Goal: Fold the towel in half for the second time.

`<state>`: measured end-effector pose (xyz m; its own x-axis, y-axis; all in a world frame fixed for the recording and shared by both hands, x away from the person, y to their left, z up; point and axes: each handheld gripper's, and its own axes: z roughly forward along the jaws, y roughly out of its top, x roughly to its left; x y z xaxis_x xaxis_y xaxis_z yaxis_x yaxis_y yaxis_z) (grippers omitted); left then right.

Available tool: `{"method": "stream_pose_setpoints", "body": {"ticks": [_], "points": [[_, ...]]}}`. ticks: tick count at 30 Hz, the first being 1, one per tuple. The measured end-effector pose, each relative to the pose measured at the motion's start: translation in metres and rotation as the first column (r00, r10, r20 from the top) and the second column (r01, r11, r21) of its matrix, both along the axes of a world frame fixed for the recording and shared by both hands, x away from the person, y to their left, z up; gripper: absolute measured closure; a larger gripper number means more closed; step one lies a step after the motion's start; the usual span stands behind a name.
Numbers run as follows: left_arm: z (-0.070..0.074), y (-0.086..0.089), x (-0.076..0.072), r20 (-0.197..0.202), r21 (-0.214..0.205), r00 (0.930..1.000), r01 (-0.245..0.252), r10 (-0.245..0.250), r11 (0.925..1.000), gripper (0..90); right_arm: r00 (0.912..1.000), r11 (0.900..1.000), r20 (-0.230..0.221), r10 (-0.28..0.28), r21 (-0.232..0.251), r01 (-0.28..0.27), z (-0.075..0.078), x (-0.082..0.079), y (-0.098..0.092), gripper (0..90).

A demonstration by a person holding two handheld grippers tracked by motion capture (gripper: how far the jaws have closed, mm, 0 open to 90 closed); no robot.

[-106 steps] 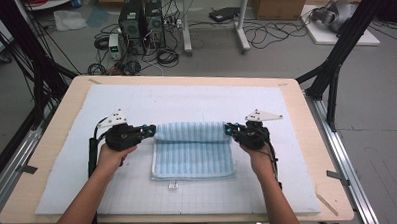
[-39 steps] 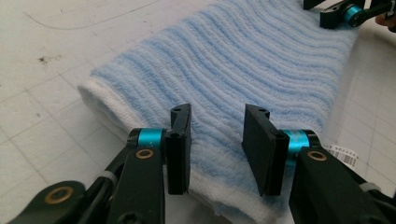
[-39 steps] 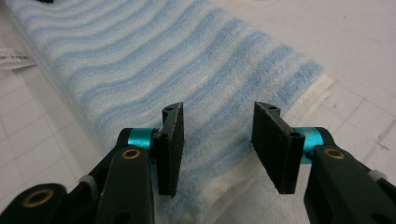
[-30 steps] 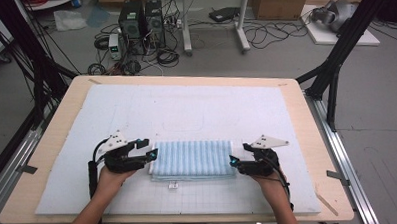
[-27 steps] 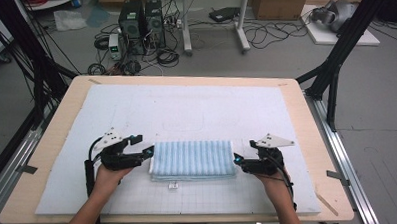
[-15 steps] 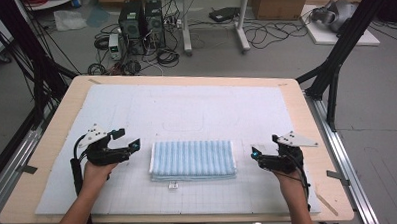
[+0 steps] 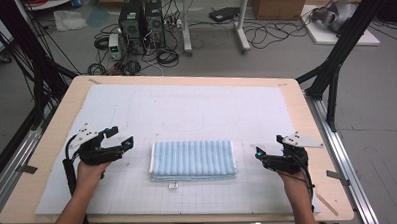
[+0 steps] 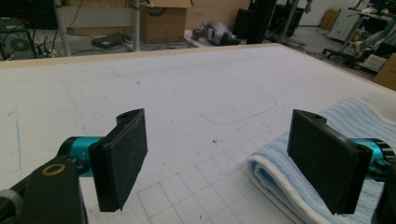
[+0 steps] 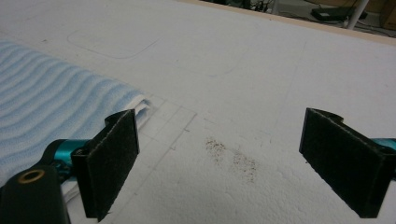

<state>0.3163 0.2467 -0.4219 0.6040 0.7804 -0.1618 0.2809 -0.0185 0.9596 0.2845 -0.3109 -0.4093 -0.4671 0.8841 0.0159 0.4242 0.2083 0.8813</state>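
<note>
Lying folded, blue towel [image 7: 193,159], between left tongs [image 7: 121,136], right tongs [image 7: 262,157]

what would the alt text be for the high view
A folded blue striped towel lies on a white mat covering a wooden table. Open left tongs and right tongs, each hand-held, flank it without touching.

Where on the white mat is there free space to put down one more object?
The widest bare patch is the far half of the white mat, between the folded blue towel and the far table edge. Narrow gaps lie between the towel and the left claw and right claw. Nothing is crowded.
</note>
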Motion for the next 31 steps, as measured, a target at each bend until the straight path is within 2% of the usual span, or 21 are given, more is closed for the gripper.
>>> {"method": "stream_pose_setpoints", "body": {"ticks": [7, 18, 31], "points": [[0.0011, -0.0004, -0.0026, 0.01, 0.001, 0.9999, 0.013, -0.013, 0.9999, 20.8, 1.0, 1.0, 0.002, -0.002, 0.001, 0.002, 0.0008, 0.0002, 0.0024, 11.0], [0.0031, 0.0046, -0.0047, 0.018, -0.002, 0.9998, 0.001, -0.001, 1.0, 21.1, 1.0, 1.0, 0.005, 0.007, -0.005, -0.007, -0.0001, 0.0013, 0.0068, 11.0], [0.0008, 0.0015, -0.0029, 0.007, 0.012, 0.9999, 0.008, -0.008, 0.9999, 21.4, 1.0, 1.0, -0.001, 0.002, -0.001, -0.002, -0.0018, 0.0021, 0.0049, 11.0]]}}
